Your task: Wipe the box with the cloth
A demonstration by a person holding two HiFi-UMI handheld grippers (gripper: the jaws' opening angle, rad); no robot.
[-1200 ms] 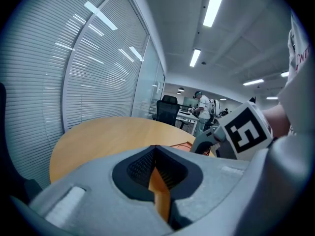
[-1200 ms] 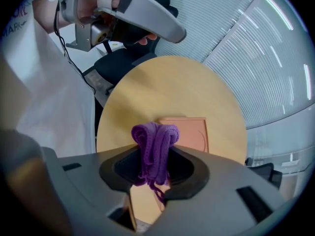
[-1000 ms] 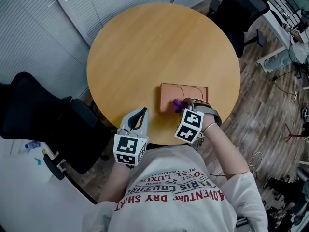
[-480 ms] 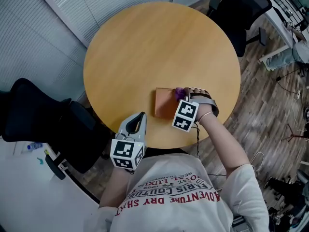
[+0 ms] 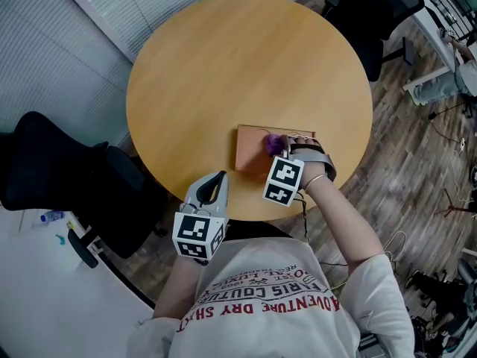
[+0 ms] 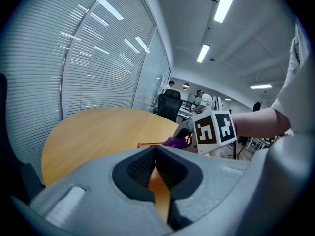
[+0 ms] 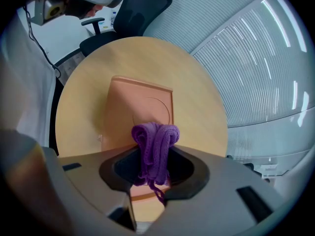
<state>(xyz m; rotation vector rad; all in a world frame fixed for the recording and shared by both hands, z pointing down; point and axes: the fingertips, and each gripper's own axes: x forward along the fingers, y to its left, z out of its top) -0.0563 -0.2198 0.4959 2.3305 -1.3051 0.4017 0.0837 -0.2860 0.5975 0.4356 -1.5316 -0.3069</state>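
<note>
A flat orange-brown box [image 5: 250, 149] lies near the front edge of the round wooden table [image 5: 223, 66]. My right gripper [image 5: 282, 151] is shut on a bunched purple cloth [image 5: 274, 143], which is pressed onto the box top around its middle. In the right gripper view the cloth [image 7: 155, 141] sticks out between the jaws above the box [image 7: 140, 109]. My left gripper [image 5: 218, 179] hovers at the table's front edge, left of the box, shut with nothing in it. Its own view shows the box edge [image 6: 147, 144] and the cloth [image 6: 173, 141] ahead.
One black office chair [image 5: 67, 177] stands left of the table and another [image 5: 376, 13] at the far right. Window blinds [image 5: 112, 6] run behind. Cables lie on the wood floor [image 5: 417, 148] to the right. My body is close against the table's front edge.
The right gripper has slid the cloth from the box's near edge toward its far edge and then back a little. The left gripper has hardly moved.
</note>
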